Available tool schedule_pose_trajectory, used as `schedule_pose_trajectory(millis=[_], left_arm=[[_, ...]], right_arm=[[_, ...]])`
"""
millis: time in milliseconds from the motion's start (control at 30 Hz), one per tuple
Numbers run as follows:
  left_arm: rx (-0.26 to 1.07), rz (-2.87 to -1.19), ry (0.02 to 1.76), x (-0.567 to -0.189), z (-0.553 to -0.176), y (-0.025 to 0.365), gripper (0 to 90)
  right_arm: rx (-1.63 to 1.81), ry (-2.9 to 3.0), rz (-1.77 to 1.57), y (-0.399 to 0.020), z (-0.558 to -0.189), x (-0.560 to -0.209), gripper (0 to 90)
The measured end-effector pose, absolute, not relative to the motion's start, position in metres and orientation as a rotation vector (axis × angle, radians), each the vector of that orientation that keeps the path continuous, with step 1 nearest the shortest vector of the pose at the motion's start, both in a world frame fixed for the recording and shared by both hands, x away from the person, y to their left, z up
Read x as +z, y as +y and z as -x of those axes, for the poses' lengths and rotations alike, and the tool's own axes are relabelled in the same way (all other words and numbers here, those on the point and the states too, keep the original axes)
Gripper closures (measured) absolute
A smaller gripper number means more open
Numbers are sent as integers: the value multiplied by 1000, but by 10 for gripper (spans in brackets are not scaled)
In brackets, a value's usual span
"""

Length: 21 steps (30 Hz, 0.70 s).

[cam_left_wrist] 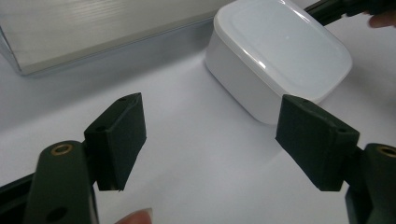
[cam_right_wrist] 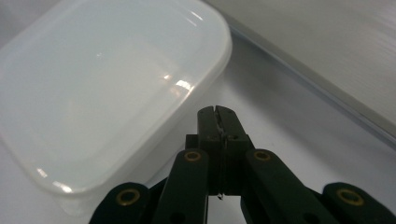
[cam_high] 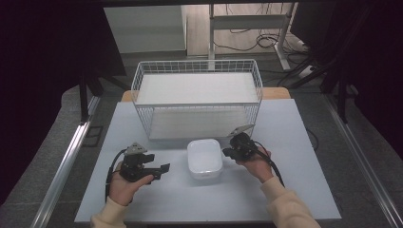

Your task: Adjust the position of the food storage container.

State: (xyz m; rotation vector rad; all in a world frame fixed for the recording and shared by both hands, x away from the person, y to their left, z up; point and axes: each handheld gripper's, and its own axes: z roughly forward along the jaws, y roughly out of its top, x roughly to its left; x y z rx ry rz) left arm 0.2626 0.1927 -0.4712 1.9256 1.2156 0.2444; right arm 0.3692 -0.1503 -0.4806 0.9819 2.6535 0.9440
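Observation:
A white rectangular container (cam_high: 204, 159) with a closed lid stands on the table, between the two hands. My left gripper (cam_high: 164, 168) lies to its left, pointing at it, jaws wide open with nothing between them. In the left gripper view the container (cam_left_wrist: 280, 51) sits beyond the open left gripper (cam_left_wrist: 210, 135), apart from both pads. My right gripper (cam_high: 225, 153) is at the container's right side, shut on nothing. In the right gripper view its closed tips (cam_right_wrist: 217, 112) rest just beside the container's (cam_right_wrist: 102, 88) rounded edge; I cannot tell whether they touch it.
A white wire basket rack (cam_high: 197, 66) with two flat shelves stands behind the container at the table's far side. Its lower shelf (cam_right_wrist: 327, 56) runs close behind the right gripper. Bare grey-blue tabletop (cam_high: 285, 190) lies in front and to the right.

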Motion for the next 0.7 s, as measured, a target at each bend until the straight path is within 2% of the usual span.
schedule_pose_trajectory(millis=[433,467,533,667,700], left_arm=[[256,-1888,1257,-467,-261,193,231],[254,-1885,1259,-467,-261,194,230],[256,-1876,1264,-467,-261,195,229],[251,-1862,1274,-467,-262,196,220],[250,-1853,1278,-467,-262,197,212]], right_arm=[[1168,2546,-1078,-206,-334,-459,877],[1177,2546,-1081,-208,-332,-459,852],[1200,2547,-1085,-212,-330,-458,706],[1260,2513,-1105,-217,-326,-453,509],[1278,2482,-1115,-218,-324,-450,432]])
